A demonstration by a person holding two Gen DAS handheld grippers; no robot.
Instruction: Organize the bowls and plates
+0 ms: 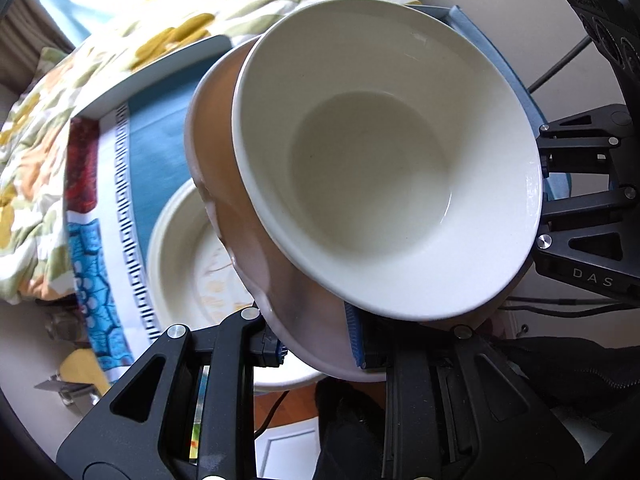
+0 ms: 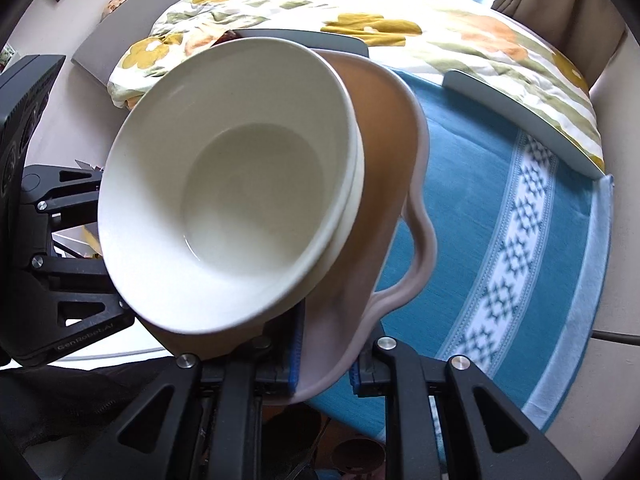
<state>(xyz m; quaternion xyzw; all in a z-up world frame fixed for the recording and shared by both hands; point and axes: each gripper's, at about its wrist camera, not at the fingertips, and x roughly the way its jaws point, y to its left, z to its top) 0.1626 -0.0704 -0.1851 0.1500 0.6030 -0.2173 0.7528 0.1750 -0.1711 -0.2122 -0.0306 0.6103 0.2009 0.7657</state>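
Observation:
A tan wavy-rimmed dish (image 1: pixel 224 168) carries stacked white bowls (image 1: pixel 380 184) and hangs tilted above the table. My left gripper (image 1: pixel 320 344) is shut on the dish's near rim. My right gripper (image 2: pixel 324 368) is shut on the opposite rim of the same dish (image 2: pixel 384 184), with the white bowls (image 2: pixel 232 184) leaning to its left. A cream plate with a faint pattern (image 1: pixel 192 272) lies on the blue cloth under the dish in the left wrist view. Each gripper shows in the other's view, the right one (image 1: pixel 580 208) and the left one (image 2: pixel 48 248).
A blue patterned cloth (image 2: pixel 500 240) covers the table, with a grey raised edge (image 2: pixel 520 120) behind. A floral quilt (image 2: pixel 400 24) lies beyond. A colourful cloth strip (image 1: pixel 88 232) runs along the table's left side.

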